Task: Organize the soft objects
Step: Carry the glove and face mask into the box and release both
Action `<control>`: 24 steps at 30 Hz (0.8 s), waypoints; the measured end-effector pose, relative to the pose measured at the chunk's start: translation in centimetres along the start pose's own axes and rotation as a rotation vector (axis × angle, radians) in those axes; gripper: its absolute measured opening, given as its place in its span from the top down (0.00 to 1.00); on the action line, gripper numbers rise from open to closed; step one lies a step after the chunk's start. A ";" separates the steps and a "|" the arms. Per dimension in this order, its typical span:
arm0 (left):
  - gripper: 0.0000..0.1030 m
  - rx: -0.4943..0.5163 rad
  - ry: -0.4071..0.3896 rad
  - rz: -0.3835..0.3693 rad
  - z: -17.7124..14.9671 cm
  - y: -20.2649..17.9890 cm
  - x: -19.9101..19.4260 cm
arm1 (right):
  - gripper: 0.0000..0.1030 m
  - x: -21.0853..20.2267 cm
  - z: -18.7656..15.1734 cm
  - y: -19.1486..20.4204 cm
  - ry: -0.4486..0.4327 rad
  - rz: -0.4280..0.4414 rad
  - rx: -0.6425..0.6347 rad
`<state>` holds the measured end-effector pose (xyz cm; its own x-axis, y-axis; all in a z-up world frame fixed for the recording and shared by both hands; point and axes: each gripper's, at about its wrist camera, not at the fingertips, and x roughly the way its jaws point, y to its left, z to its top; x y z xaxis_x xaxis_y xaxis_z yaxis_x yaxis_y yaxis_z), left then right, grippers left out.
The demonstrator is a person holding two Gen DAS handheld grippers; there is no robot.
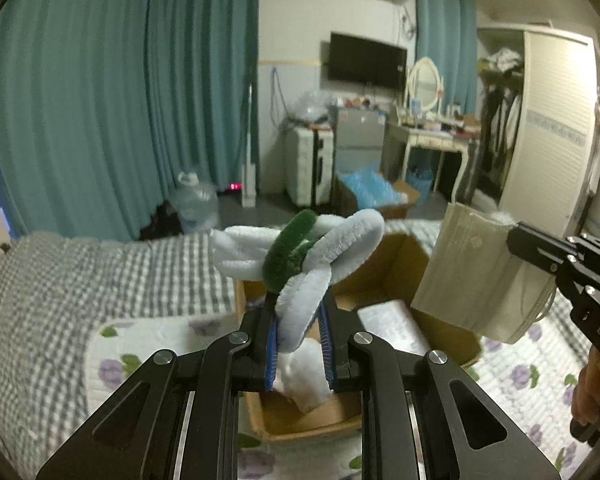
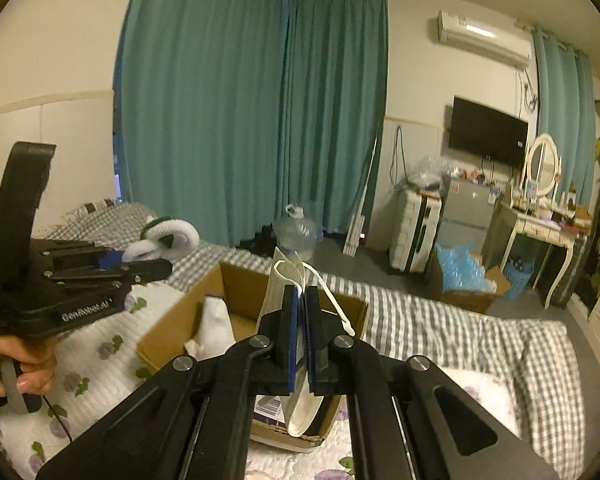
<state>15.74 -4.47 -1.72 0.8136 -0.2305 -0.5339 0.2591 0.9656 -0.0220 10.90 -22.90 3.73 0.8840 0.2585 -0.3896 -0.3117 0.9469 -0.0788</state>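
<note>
My left gripper (image 1: 298, 312) is shut on a fluffy pale-blue, white and green twisted band (image 1: 300, 256), held above an open cardboard box (image 1: 396, 292) on the bed. From the right wrist view the same band (image 2: 168, 240) sticks out of the left gripper (image 2: 140, 266) at the far left. My right gripper (image 2: 301, 300) is shut on a stack of pale face masks (image 2: 284, 276), edge-on between the pads, with ear loops hanging. In the left wrist view those masks (image 1: 464, 268) hang at the right, over the box's right side. White soft things (image 2: 212, 328) lie inside the box.
The box (image 2: 244, 284) rests on a white quilt with purple flowers (image 1: 140, 356) spread over a grey checked blanket (image 1: 80, 276). A hand (image 2: 16, 364) grips the left tool's handle. Beyond the bed are teal curtains, a water jug, a suitcase, a box of blue plastic and a dressing table.
</note>
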 end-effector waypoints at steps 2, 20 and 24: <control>0.83 0.004 0.035 -0.005 -0.4 -0.3 1.8 | 0.97 1.7 -0.9 -0.2 0.025 -0.008 0.008; 0.81 0.046 0.260 -0.031 -3.4 -2.8 8.0 | 0.96 10.1 -6.2 0.4 0.240 0.020 -0.018; 0.80 0.032 0.259 -0.004 -3.0 -2.8 7.2 | 0.90 9.8 -6.2 0.4 0.238 -0.011 -0.024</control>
<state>19.32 -8.47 -8.01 0.6534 -0.1919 -0.7323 0.2816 0.9595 -0.0003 17.29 -21.16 -5.86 0.7809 0.1936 -0.5939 -0.3134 0.9439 -0.1043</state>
